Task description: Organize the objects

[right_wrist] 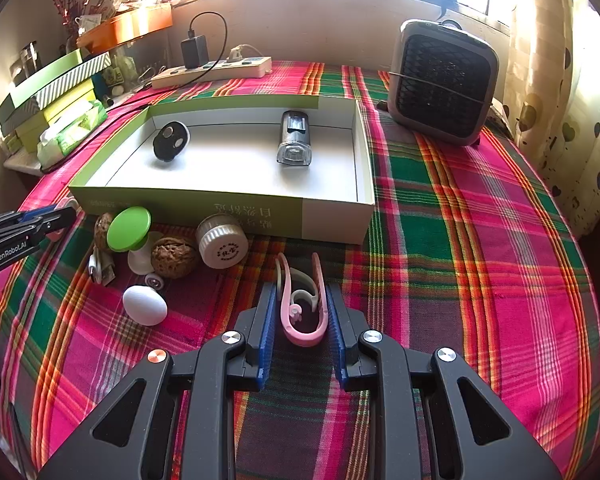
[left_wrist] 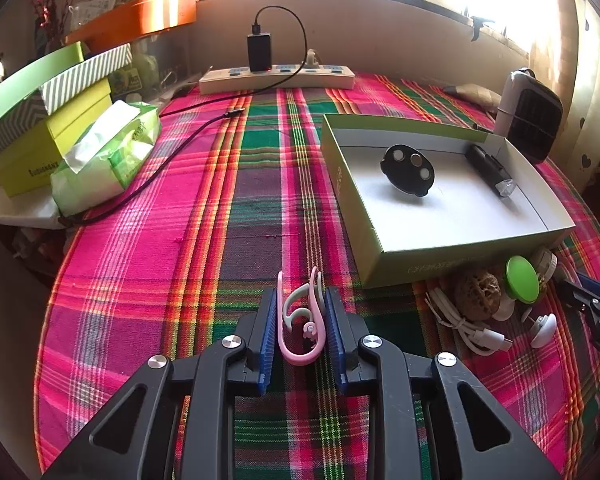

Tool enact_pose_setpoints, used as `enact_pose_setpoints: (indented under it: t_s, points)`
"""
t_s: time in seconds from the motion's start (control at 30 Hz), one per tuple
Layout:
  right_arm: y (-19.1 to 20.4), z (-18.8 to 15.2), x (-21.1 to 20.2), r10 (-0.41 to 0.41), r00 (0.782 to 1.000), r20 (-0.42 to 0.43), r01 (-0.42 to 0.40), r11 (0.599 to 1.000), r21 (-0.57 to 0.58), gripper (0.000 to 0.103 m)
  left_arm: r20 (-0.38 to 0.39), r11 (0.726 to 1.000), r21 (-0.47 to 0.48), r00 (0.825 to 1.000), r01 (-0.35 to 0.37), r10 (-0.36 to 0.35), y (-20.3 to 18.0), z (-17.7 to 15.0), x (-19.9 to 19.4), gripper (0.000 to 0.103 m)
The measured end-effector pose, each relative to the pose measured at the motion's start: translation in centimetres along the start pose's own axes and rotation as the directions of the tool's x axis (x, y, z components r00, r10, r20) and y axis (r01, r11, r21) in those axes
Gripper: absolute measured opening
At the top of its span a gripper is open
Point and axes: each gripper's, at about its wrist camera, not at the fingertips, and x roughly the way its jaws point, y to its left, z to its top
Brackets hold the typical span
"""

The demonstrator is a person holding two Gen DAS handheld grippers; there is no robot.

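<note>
In the left wrist view, a pink clip with a white inner hook (left_wrist: pixel 296 356) stands between the blue pads, and my left gripper (left_wrist: pixel 301 300) is shut on it just above the plaid cloth. My right gripper (right_wrist: pixel 300 292) is shut on a matching pink clip (right_wrist: pixel 304 338). An open green-and-white box (right_wrist: pixel 180 208) lies ahead and holds a black oval disc (right_wrist: pixel 171 141) and a small lamp (right_wrist: pixel 295 138). Before the box lie a green lid (right_wrist: pixel 129 227), a walnut (right_wrist: pixel 175 257), a white jar (right_wrist: pixel 222 246) and a white egg shape (right_wrist: pixel 145 305).
A power strip with a black charger (left_wrist: pixel 276 76) lies at the table's far edge. A tissue pack (left_wrist: pixel 108 152) and stacked boxes (left_wrist: pixel 40 120) are at the left. A small fan (right_wrist: pixel 444 80) stands behind the box at the right. A white cable (left_wrist: pixel 464 328) lies by the walnut.
</note>
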Motion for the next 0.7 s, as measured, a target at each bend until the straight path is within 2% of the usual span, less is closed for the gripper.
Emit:
enact_pose_setpoints:
  t_s: [0.7]
  points:
    - [-0.35,0.36,-0.44,0.008,1.0,0.01,-0.009,1.0,0.014,0.025,0.021,1.0,-0.01,1.0,0.018,-0.018,-0.07,0.64,-0.85,0.021]
